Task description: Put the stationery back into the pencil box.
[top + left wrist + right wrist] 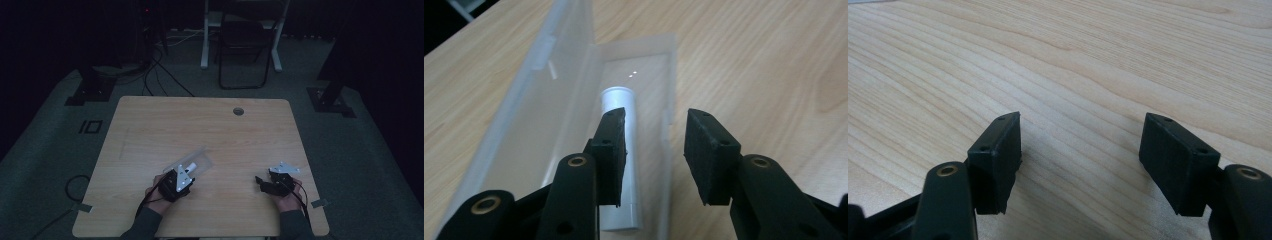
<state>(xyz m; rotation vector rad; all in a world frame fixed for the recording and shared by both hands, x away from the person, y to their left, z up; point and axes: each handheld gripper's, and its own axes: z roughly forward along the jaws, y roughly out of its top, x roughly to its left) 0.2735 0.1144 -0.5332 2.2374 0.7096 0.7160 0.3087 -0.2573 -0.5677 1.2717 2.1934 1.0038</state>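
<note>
One clear plastic case (pixel 574 100) lies open on the wooden worktop (pixel 210 130), its lid raised along one side. Inside the tray lies a white cylindrical tube (pixel 621 150), flat and lengthwise. The worktop has a round cable hole (pixel 238 111) near its far edge; beyond it, in the dark room, stand a folding chair (pixel 243 45) and cables on grey carpet. The left gripper (pixel 654 150) points into the case, its jaws spread a little, one pad just over the tube, nothing pinched. The right gripper (pixel 1080 160) rests apart over bare wood, jaws spread wide and empty.
</note>
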